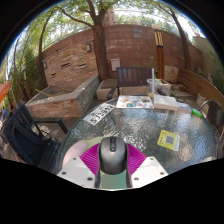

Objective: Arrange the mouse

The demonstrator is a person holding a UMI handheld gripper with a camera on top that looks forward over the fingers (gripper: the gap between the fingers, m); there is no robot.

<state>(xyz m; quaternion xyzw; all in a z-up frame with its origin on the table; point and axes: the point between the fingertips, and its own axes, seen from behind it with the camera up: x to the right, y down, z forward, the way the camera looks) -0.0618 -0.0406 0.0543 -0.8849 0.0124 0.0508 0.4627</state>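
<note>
A dark grey computer mouse sits between my gripper's two magenta pads, nose pointing away from me. Both fingers press against its sides and hold it above a round glass table. The mouse's rear end is hidden behind the gripper body.
On the table lie a yellow-green sticky-note pad, a printed card, a white tray and a clear bottle. A dark chair stands at the left. Beyond are a stone counter, a brick wall and trees.
</note>
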